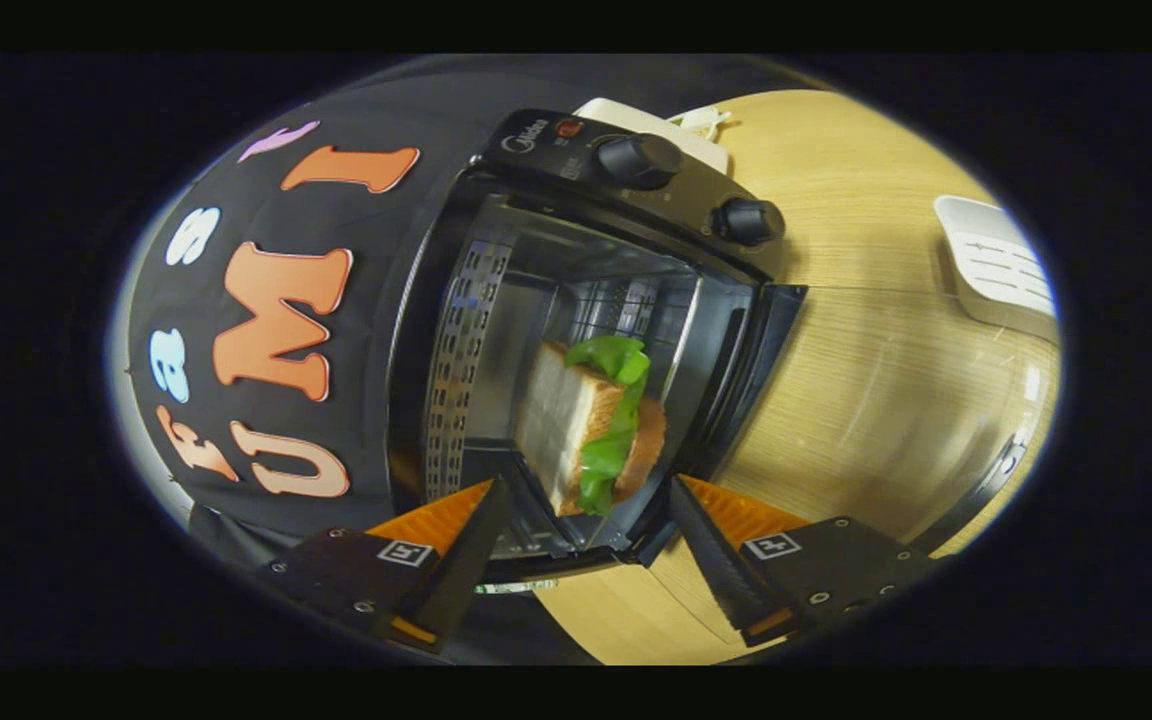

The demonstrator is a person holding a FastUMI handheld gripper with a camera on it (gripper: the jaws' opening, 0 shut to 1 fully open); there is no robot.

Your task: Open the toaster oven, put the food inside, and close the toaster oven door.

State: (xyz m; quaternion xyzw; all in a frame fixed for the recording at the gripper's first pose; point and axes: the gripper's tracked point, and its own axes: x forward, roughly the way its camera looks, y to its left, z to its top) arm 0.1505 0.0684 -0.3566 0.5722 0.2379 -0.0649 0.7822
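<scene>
In the gripper view the scene is rolled steeply sideways. The gripper (586, 510) has its two fingers spread wide apart, pressing on nothing. Just ahead of them, in line with the gap, a sandwich of pale sliced bread with a green lettuce leaf (591, 425) sits inside the cavity of the black toaster oven with a shiny metal interior (496, 330). The sandwich appears clear of both fingertips, though its near edge lies close to them. The oven's glass door (936, 400) hangs fully open, lying out over the light wooden tabletop (836, 190), whose grain shows through the pane. Two black round knobs (641, 160) line the oven's control panel. Beyond the door, a white slotted appliance (1001, 270) rests on the table, well apart from the oven.
</scene>
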